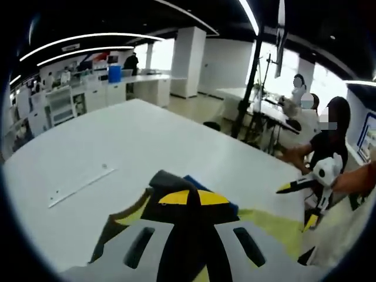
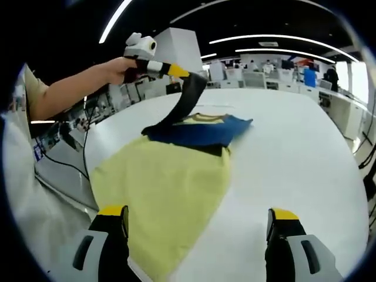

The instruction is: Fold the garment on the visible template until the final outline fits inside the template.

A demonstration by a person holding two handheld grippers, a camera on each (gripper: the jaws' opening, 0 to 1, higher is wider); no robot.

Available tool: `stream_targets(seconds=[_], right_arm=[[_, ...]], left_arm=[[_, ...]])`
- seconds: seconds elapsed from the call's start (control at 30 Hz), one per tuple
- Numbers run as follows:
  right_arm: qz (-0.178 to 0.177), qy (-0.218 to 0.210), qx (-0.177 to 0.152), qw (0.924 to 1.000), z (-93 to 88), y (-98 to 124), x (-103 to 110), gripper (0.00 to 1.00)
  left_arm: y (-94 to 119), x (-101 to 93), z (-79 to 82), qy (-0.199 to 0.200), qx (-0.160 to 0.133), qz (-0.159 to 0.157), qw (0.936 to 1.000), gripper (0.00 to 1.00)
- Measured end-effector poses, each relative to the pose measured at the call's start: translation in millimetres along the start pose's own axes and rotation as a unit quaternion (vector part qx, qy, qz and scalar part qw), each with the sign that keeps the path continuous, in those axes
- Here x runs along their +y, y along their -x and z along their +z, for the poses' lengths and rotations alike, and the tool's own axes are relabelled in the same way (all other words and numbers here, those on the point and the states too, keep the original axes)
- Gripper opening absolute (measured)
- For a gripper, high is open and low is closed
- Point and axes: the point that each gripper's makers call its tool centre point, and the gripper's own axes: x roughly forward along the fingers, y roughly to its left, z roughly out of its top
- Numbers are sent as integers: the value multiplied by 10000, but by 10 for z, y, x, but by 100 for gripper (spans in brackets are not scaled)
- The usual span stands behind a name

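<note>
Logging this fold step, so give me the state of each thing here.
Left gripper: shut on garment, lifting a dark flap.
Right gripper: open, holding nothing.
Garment: partly folded, one flap raised off table.
Yellow template: flat on white table, garment on its far end.

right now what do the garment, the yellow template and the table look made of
Garment: soft woven or knit cloth, matte; it drapes limply where the left gripper lifts it. Yellow template: thin flat sheet, matte, possibly fabric or paper. Table: hard smooth white top, likely laminate, faintly sheened.
</note>
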Motion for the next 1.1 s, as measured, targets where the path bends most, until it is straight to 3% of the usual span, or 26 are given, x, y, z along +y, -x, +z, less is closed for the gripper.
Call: stream_targets(seconds=[0.27, 0.73, 1.1], right_arm=[[-32, -26, -6, 10000, 2, 23, -20, 97], [-71, -76, 29, 9999, -19, 31, -52, 97], [-90, -43, 103, 9999, -39, 32, -78, 97]], left_arm=[[-278, -67, -213, 168, 231, -73, 9996, 0], [-769, -199, -445, 289, 671, -236, 9970, 0], [-923, -232, -567, 427, 758, -298, 9958, 2]])
